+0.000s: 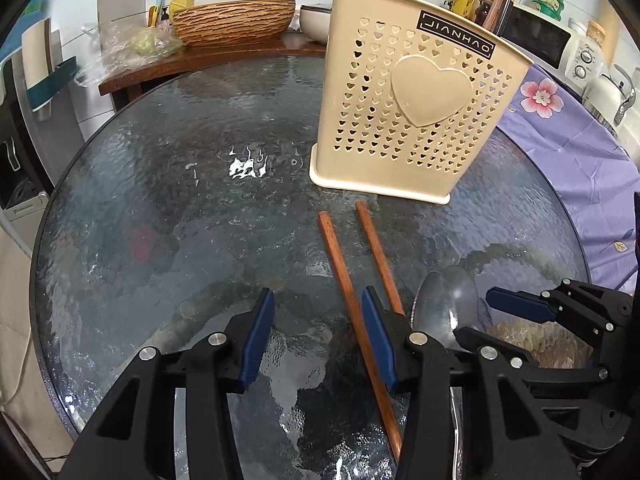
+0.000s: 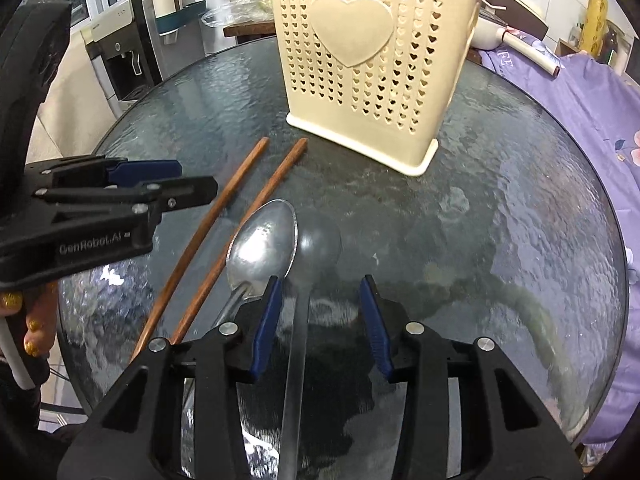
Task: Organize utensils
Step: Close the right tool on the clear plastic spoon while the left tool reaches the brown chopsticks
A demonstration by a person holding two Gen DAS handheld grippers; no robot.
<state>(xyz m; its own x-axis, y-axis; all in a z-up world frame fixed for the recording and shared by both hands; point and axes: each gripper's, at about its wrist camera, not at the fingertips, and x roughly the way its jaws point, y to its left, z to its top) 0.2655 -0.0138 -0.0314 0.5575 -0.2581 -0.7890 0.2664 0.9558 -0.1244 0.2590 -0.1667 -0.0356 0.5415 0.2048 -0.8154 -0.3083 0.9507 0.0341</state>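
A beige perforated utensil holder (image 1: 412, 108) with a heart stands on the round glass table (image 1: 180, 200); it also shows in the right wrist view (image 2: 368, 60). Two brown wooden chopsticks (image 1: 348, 280) lie side by side in front of it, also in the right wrist view (image 2: 224, 232). A metal spoon (image 2: 264, 248) lies right of them, bowl toward the holder; it shows in the left wrist view (image 1: 448, 300). My left gripper (image 1: 318, 324) is open, low over the table, with one chopstick between its fingers. My right gripper (image 2: 320, 312) is open beside the spoon, over its reflection.
A wooden counter (image 1: 208, 56) with a woven basket (image 1: 234, 20), a soap bottle and plastic bags stands behind the table. A purple floral cloth (image 1: 580, 152) covers the surface to the right, with a microwave (image 1: 552, 44) behind. A water dispenser (image 2: 120, 56) stands at the left.
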